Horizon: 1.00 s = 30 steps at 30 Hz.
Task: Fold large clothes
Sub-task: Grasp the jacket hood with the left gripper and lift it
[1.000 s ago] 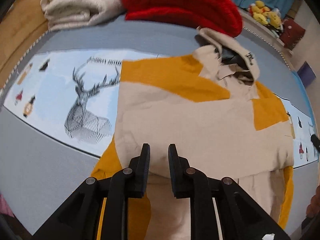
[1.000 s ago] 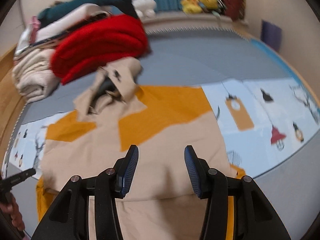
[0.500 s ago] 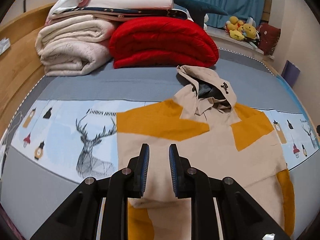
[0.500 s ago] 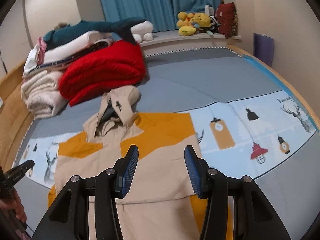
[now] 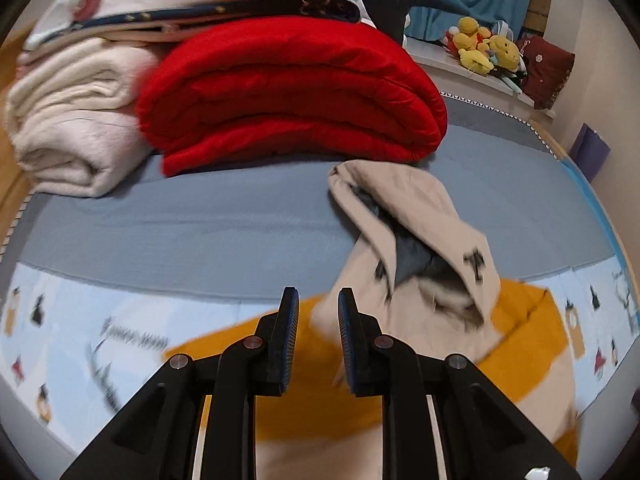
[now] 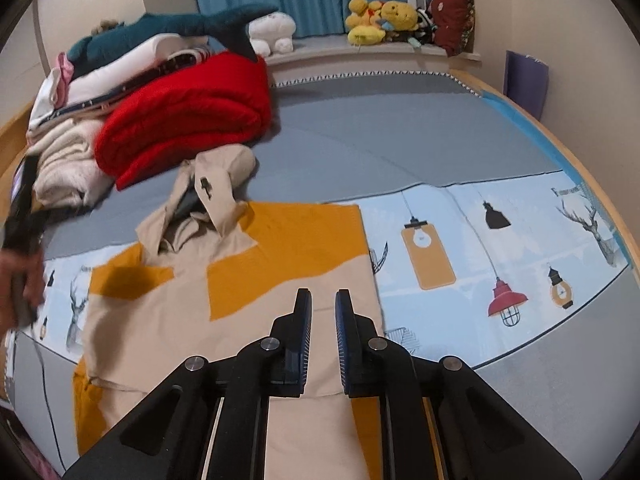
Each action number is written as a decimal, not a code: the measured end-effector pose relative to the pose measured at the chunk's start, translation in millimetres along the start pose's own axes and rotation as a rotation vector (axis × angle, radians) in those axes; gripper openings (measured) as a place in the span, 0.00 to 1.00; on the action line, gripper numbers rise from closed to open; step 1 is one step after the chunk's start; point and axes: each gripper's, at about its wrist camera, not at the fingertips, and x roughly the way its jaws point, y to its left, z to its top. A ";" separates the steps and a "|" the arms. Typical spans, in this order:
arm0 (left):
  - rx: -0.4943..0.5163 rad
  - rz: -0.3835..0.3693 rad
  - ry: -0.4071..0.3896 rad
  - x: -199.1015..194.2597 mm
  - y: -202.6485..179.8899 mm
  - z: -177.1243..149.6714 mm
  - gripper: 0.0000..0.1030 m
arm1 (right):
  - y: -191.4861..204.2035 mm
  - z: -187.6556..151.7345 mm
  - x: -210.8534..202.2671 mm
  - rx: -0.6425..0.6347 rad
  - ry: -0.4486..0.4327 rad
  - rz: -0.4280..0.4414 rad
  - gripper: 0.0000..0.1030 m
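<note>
Beige-and-orange hoodie [image 6: 224, 312] lies flat on the bed [image 6: 400, 140], hood toward the red quilt [image 6: 188, 116]. Left gripper [image 5: 314, 316] is nearly together, empty, above it; right gripper [image 6: 323, 320] is closing on nothing. Risk: narrow jaws skim the cloth, rumpling the fold.

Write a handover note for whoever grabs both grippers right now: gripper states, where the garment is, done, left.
Left gripper: jaws narrowly apart, nothing between them, hovering near the hood.
Right gripper: jaws closing, nothing between them, above the garment's right side.
Beige-and-mustard hooded sweatshirt: flat on the grey bed, over the pale blue printed sheet, hood toward the folded red quilt.
Done: bottom hem appears folded up.
Left: hood apparently still unfolded; remaining folds to finish.
</note>
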 end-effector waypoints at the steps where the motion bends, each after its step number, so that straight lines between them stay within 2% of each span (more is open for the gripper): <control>1: -0.017 -0.016 0.011 16.6 -1.2 11.6 0.17 | -0.1 0.2 4.1 0.006 0.006 -0.001 0.15; 3: -0.062 -0.060 0.037 44.0 -2.3 29.6 0.18 | 0.9 0.3 10.2 0.011 0.014 0.006 0.18; 8: -0.164 -0.134 0.104 106.1 -3.6 58.7 0.37 | 1.8 1.0 26.5 0.035 0.039 0.017 0.23; 13: -0.292 -0.179 0.191 167.7 1.0 74.1 0.41 | 2.0 -1.2 37.3 0.039 0.064 0.009 0.23; 18: -0.399 -0.201 0.234 205.4 7.8 79.6 0.42 | 2.0 -3.4 49.4 0.063 0.093 0.012 0.23; 21: -0.431 -0.225 0.270 227.0 4.8 75.7 0.40 | 5.4 -4.7 52.8 0.047 0.098 0.012 0.23; 22: -0.430 -0.228 0.272 230.1 3.4 75.4 0.31 | 6.3 -5.3 53.9 0.039 0.099 0.006 0.23; 23: -0.422 -0.239 0.271 232.9 0.0 76.5 0.09 | 6.2 -5.9 54.8 0.037 0.101 0.003 0.23; 24: -0.406 -0.257 0.266 232.9 -3.6 77.8 0.05 | 5.8 -6.1 55.8 0.039 0.104 0.004 0.23; 27: -0.325 -0.233 0.205 214.0 -13.7 84.2 0.02 | 4.1 -5.0 56.8 0.050 0.106 0.005 0.23; 30: -0.175 -0.229 0.128 169.5 -32.9 87.2 0.01 | 3.9 -0.6 53.2 0.055 0.094 0.016 0.23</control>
